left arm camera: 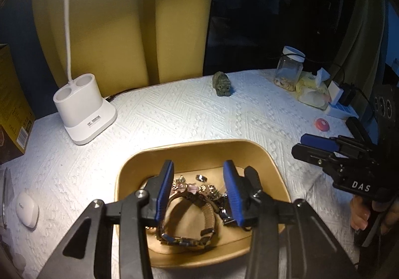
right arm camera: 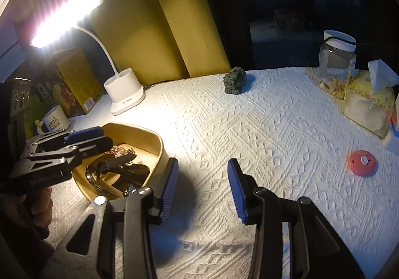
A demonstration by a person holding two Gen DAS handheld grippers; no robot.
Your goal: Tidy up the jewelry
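A tan tray [left arm camera: 194, 151] sits on the white tablecloth and holds a heap of jewelry: a watch with a tan strap [left arm camera: 197, 219], a pink beaded bracelet [left arm camera: 192, 188] and a small ring [left arm camera: 201, 177]. My left gripper [left arm camera: 199, 191] is open and empty, hovering just above the jewelry with its blue pads either side of the heap. My right gripper [right arm camera: 203, 188] is open and empty over bare cloth to the right of the tray [right arm camera: 159, 154]. The right gripper also shows in the left wrist view [left arm camera: 321, 146], and the left gripper in the right wrist view [right arm camera: 92, 139].
A white desk lamp base [left arm camera: 84, 114] stands back left, lit. A small green figurine [left arm camera: 222, 84] and a clear jar [left arm camera: 289, 69] stand at the back, with a tissue pack [right arm camera: 369, 101]. A red round disc [right arm camera: 362, 163] lies right. A white earbud case [left arm camera: 26, 209] lies left. A box [right arm camera: 72, 81] and mug [right arm camera: 55, 120] stand left.
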